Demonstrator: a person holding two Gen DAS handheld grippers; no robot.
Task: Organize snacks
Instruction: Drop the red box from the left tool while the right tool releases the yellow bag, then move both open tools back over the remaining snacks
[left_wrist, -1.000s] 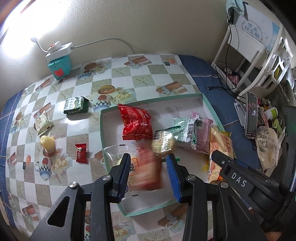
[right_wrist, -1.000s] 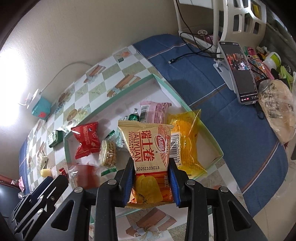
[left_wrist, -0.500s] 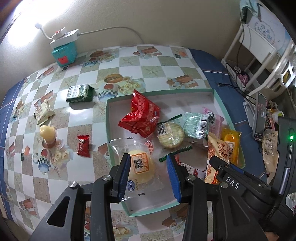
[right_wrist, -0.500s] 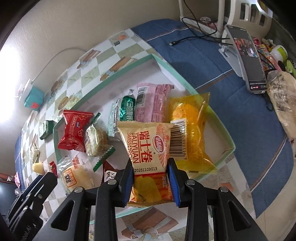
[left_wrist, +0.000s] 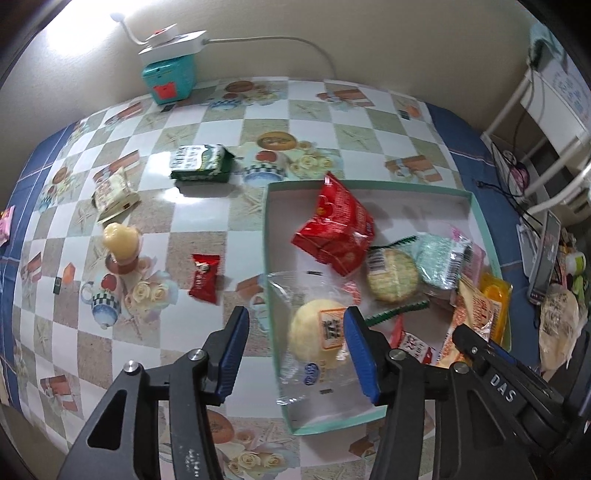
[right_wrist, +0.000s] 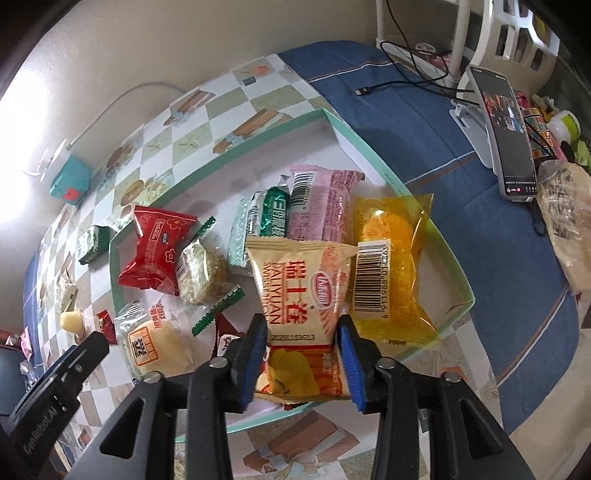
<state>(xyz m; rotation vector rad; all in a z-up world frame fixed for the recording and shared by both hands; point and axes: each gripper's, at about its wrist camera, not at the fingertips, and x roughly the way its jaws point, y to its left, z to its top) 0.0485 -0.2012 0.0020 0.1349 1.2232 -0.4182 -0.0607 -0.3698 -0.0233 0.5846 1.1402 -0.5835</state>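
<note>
Two packets have just been let go into the tray (right_wrist: 373, 155): your left gripper (left_wrist: 295, 343) has been opening and stands clear of the bun (left_wrist: 317, 332), while your right gripper (right_wrist: 301, 354) has parted around the Swiss roll packet (right_wrist: 303, 295), pads seemingly off it. Both look light, soft and crinkly, likely slippery. Pinch across the padded middle, gently. Loose snacks wait on the table (left_wrist: 207, 206).
</note>
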